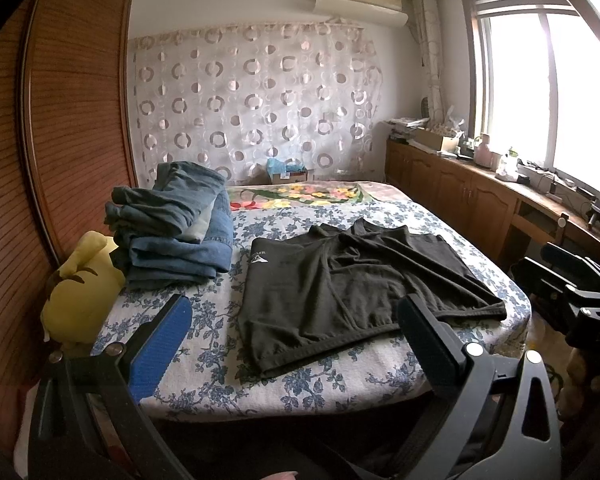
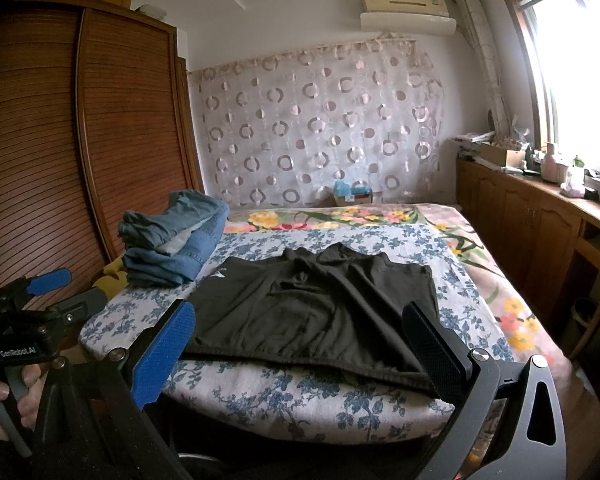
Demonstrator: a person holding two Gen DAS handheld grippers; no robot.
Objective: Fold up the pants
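— Seemingly poised: from the left wrist view, the left gripper (image 1: 296, 332) hangs above the near edge of the floral bedspread (image 1: 320, 392), its blue and black fingers spread wide and holding nothing. What could go wrong?

— A pinch might catch only the top layer of the black pants (image 1: 352, 284), dragging the rumpled cloth askew. Stacked jeans (image 1: 172, 236) and a yellow plush toy (image 1: 80, 284) crowd the left side.

— And the right wrist view?

— The right gripper (image 2: 300, 344) is likewise agape and empty, hovering over the hem nearest the mattress edge. The pants lie mid-bed, creased, a small white logo (image 2: 220, 274) showing; a careless pull could slide them off the edge
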